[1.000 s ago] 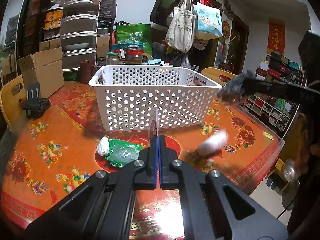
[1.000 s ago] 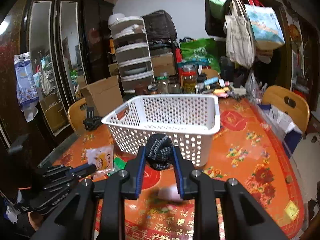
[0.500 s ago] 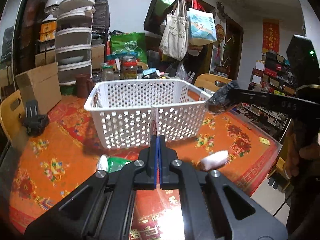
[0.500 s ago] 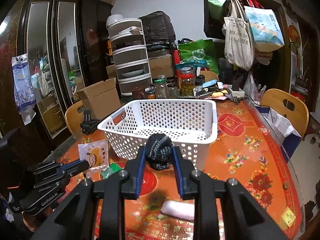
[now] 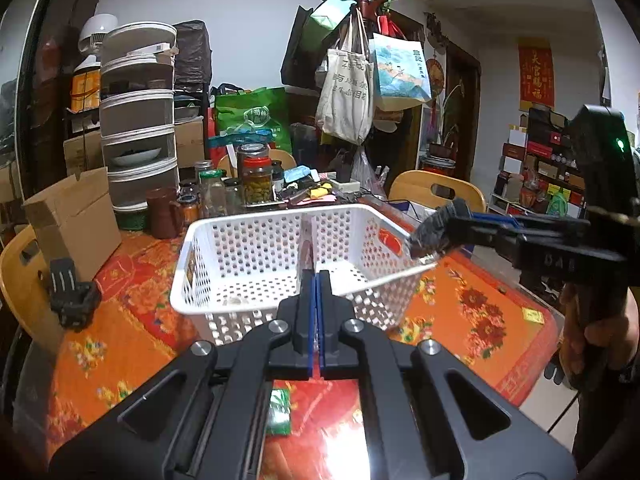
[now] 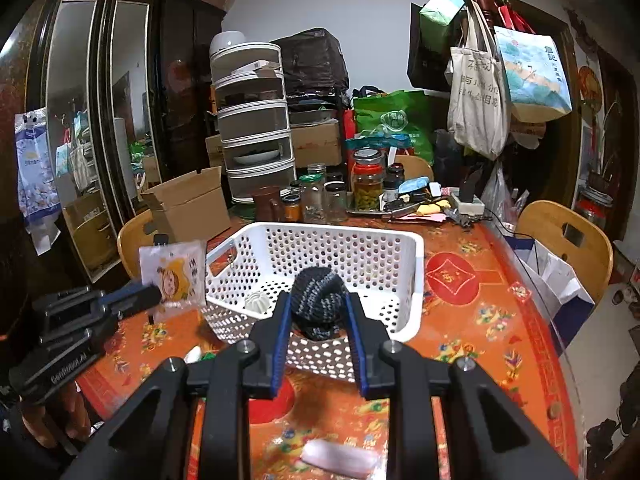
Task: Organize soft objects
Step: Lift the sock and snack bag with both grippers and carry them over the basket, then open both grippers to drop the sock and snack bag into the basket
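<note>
A white perforated basket (image 5: 248,240) (image 6: 416,280) stands on the orange patterned table. My left gripper (image 5: 315,276) (image 6: 154,296) is shut on a flat white snack packet (image 6: 172,276), seen edge-on (image 5: 307,240) above the basket's near rim. My right gripper (image 6: 317,298) (image 5: 452,220) is shut on a dark knitted sock ball (image 6: 318,304) (image 5: 434,234), which hangs at the basket's rim. A small white fluted thing (image 6: 258,302) lies inside the basket. On the table in front lie a green packet (image 5: 280,412) and a pale roll (image 6: 340,458).
Behind the basket stand glass jars (image 5: 256,180), a stacked drawer unit (image 5: 138,140) and a cardboard box (image 5: 72,220). A black clamp (image 5: 72,300) sits at the table's left edge. Wooden chairs (image 6: 564,240) and a coat stand hung with bags (image 6: 480,100) ring the table.
Both grippers have risen and moved toward the basket. The packet is now above its near rim and the sock ball at its rim. The basket's inside has come into sight.
</note>
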`<state>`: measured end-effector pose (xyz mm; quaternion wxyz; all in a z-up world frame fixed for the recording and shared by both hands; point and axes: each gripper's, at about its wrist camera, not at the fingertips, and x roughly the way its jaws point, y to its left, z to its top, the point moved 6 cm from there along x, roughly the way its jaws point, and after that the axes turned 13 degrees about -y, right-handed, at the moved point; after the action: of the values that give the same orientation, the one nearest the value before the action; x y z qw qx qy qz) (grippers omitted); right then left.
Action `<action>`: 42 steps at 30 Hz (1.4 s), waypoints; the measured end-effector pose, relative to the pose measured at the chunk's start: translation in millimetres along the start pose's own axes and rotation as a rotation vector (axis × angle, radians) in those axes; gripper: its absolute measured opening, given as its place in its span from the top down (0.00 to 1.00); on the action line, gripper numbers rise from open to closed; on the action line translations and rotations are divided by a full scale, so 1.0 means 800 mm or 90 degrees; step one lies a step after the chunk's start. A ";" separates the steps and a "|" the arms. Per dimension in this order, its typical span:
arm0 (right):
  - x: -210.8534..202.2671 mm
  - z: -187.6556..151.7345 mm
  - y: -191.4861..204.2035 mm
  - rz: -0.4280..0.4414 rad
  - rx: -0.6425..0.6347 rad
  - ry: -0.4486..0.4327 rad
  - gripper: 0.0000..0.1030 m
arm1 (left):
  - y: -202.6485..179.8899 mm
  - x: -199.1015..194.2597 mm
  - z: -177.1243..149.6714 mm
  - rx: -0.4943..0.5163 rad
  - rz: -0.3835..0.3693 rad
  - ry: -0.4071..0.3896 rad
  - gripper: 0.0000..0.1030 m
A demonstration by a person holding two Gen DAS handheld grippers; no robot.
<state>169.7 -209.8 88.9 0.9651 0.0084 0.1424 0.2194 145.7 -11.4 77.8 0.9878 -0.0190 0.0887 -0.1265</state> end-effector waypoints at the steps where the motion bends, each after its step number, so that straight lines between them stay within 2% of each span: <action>1: 0.005 0.002 -0.002 -0.004 -0.005 0.003 0.76 | 0.002 0.005 0.005 0.000 0.000 0.001 0.99; 8: 0.037 0.009 -0.010 -0.015 -0.012 0.020 0.76 | 0.025 0.064 0.027 -0.002 0.015 0.023 0.99; 19: 0.116 0.011 -0.025 -0.026 -0.015 0.069 0.76 | 0.068 0.170 0.026 -0.016 0.036 0.087 0.99; 31: 0.211 -0.019 -0.036 -0.044 -0.024 0.170 0.76 | 0.100 0.283 -0.023 -0.041 0.059 0.215 0.99; 36: 0.233 -0.028 -0.041 -0.045 -0.016 0.210 0.75 | 0.109 0.312 -0.050 -0.054 0.066 0.278 0.99; 42: 0.247 -0.039 -0.044 -0.038 -0.008 0.245 0.73 | 0.108 0.322 -0.062 -0.057 0.069 0.303 0.99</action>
<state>346.3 -158.9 2.9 0.9260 -0.0441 0.3234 0.1894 403.2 5.9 -20.1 0.9427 -0.0274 0.3251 -0.0703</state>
